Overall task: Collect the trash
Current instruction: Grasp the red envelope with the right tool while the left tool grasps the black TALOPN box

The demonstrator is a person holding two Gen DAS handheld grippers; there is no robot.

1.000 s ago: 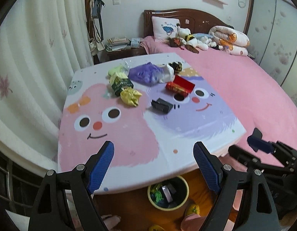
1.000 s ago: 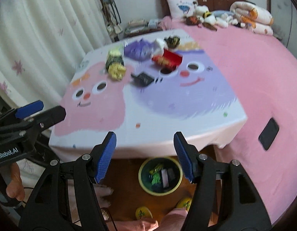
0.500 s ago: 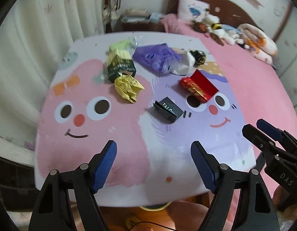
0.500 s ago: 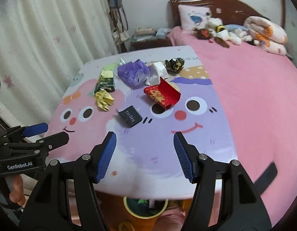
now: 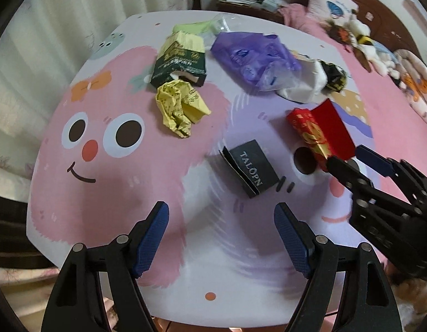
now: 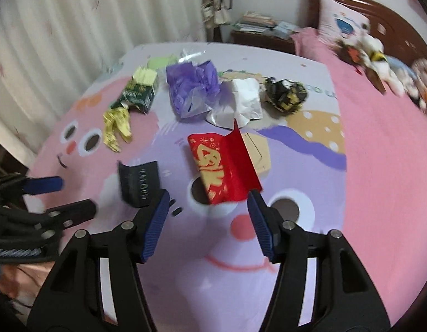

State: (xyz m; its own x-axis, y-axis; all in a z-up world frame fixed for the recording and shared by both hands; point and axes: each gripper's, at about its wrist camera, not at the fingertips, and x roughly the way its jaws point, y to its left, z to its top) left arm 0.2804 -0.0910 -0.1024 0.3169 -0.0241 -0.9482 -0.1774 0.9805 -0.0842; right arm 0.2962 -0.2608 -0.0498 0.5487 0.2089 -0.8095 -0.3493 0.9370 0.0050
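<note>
Trash lies on a cartoon-print table (image 5: 108,193): a black TALOPN box (image 5: 250,167) (image 6: 140,182), a red and gold packet (image 5: 321,134) (image 6: 223,166), a crumpled yellow wrapper (image 5: 180,106) (image 6: 115,123), a dark green box (image 5: 180,61) (image 6: 140,92), a purple bag (image 5: 254,58) (image 6: 192,90), white paper (image 6: 245,105) and a black and yellow wrapper (image 6: 285,95). My left gripper (image 5: 221,238) is open and empty, just short of the black box. My right gripper (image 6: 207,222) is open and empty, its tips at the near end of the red packet.
A bed with a pink cover (image 6: 384,144) runs along the table's right side, with pillows and soft toys (image 5: 359,38) at its head. White curtains (image 6: 61,36) hang on the left. A nightstand with books (image 6: 257,27) stands behind the table.
Both grippers moved forward and down over the table. The trash is now much closer. The bin under the table's front edge has dropped out of view.
</note>
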